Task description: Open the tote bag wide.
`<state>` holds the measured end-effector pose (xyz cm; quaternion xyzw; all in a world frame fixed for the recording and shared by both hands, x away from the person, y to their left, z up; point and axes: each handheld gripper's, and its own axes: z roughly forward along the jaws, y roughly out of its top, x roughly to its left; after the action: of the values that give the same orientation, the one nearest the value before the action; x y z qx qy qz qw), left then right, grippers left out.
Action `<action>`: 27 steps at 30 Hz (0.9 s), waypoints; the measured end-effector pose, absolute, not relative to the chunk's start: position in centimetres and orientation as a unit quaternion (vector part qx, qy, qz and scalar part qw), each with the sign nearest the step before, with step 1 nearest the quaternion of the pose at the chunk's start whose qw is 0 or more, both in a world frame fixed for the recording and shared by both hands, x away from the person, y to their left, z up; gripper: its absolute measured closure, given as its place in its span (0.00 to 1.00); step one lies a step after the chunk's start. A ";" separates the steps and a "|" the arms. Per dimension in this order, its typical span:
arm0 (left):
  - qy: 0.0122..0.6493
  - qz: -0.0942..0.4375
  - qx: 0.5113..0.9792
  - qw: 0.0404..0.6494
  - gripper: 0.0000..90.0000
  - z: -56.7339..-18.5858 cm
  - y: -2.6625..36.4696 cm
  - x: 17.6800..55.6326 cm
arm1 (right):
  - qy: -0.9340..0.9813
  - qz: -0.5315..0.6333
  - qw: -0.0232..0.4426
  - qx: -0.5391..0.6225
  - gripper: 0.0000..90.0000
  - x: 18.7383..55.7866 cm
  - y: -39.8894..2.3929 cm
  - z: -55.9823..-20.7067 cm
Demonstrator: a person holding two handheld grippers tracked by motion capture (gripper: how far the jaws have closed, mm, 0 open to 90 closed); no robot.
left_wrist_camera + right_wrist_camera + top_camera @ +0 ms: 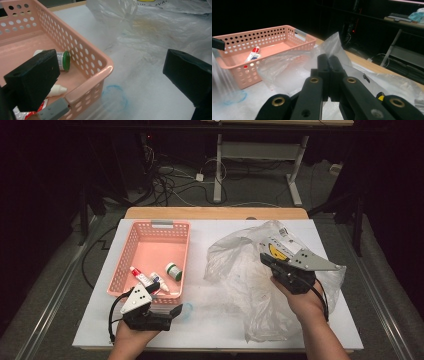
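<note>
A clear plastic bag (240,270) lies crumpled on the right half of the white table (200,330). My right gripper (267,260) is shut on a fold of it, and the pinched bag (287,67) hangs lifted from the closed jaws of the right gripper (329,62). A yellow-marked item (277,251) shows through the bag. My left gripper (172,312) rests near the pink basket's (127,255) front right corner. In the left gripper view the left gripper (111,62) is open, one jaw over the basket (100,62) and one over the table, holding nothing.
The basket holds a red and white tube (140,276), a small white dropper bottle (161,284) and a green-capped bottle (174,271). A faint blue ring (115,96) marks the table by the basket corner. The wooden table edge (215,213) runs along the back.
</note>
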<state>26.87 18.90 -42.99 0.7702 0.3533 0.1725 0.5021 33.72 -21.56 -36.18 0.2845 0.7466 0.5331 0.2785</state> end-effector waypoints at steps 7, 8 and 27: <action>0.355 0.174 0.769 0.503 0.01 -42.9 19.0 26.9 | 0.735 0.538 0.296 0.288 1.00 33.5 -21.8 -35.9; 0.356 0.174 0.769 0.502 0.00 -42.9 19.1 26.9 | 0.733 0.541 0.294 0.289 1.00 33.5 -21.9 -36.1; 0.386 0.184 0.753 0.500 0.00 -42.5 21.4 27.4 | 0.734 0.550 0.268 0.295 1.00 33.9 -22.5 -37.2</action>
<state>27.42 21.44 -42.54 0.7534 0.3860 0.1837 0.4996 33.87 -22.54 -37.23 0.2948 0.7337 0.5504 0.2680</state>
